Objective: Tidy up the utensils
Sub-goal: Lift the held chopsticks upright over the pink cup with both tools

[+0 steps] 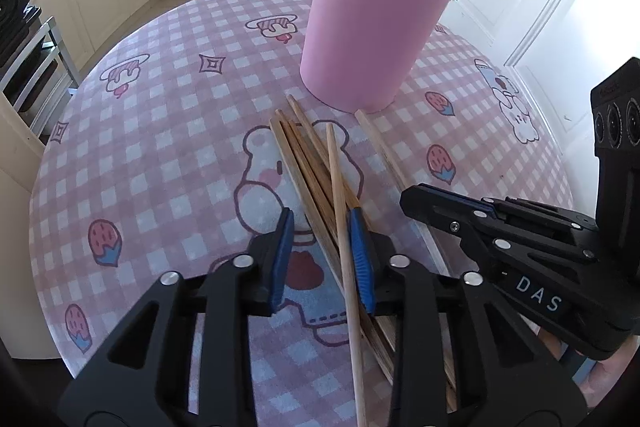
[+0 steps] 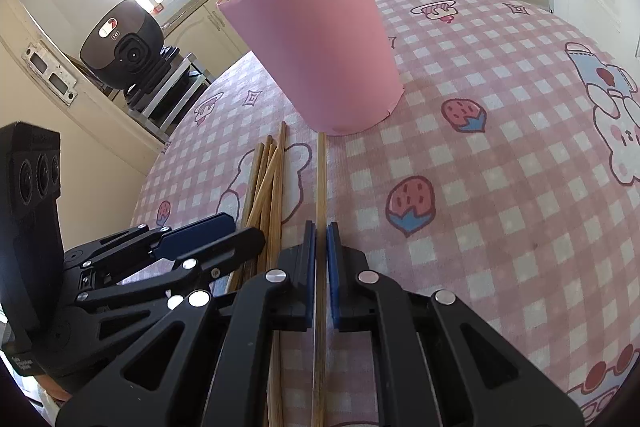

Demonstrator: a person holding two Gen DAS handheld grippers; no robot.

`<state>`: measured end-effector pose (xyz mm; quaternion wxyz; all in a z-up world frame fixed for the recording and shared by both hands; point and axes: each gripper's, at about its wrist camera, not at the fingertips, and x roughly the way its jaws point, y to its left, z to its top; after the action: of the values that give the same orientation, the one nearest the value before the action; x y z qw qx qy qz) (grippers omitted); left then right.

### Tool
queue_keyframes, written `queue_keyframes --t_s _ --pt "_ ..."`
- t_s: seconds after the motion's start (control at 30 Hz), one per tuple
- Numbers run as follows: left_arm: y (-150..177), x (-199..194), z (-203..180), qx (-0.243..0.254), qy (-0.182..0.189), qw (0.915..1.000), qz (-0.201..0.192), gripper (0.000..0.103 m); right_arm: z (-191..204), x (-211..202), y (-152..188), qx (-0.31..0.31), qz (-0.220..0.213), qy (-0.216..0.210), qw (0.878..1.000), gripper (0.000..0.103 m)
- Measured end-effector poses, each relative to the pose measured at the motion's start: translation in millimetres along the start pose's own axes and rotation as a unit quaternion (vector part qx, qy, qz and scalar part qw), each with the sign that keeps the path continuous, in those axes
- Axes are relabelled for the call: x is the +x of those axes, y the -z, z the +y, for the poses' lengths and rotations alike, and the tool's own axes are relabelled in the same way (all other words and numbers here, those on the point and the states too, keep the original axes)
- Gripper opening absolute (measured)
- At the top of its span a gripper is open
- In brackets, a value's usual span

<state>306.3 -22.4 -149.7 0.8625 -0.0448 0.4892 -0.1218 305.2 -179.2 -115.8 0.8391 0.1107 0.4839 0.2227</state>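
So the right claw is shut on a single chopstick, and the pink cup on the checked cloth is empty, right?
Not quite: the cup isn't empty; several sticks poke out of its top in both wrist views. The right claw is indeed shut on one chopstick, on the checked cloth.

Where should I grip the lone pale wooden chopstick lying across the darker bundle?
Grip the pale wooden chopstick at mid-shaft, coming from above with the pads either side. It lies on top of the darker chopstick bundle, so probably it alone lifts. The left gripper already straddles it there.

A plain pink cup (image 1: 368,27) stands on a pink-and-white checked tablecloth (image 1: 160,187) printed with strawberries.
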Motion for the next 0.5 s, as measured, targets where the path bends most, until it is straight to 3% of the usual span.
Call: queue_keyframes --t_s 0.27,0.5 --pt "-0.3 -5.0 8.5 -0.016 0.011 0.9998 -0.008 0.006 6.1 -6.0 -0.1 -0.006 -0.004 -0.006 1.000 0.005" --pt "-2.6 -32.5 16.7 -0.024 0.025 0.9988 -0.034 0.006 16.9 -24.6 -5.6 -0.017 -0.024 -0.019 0.999 0.005"
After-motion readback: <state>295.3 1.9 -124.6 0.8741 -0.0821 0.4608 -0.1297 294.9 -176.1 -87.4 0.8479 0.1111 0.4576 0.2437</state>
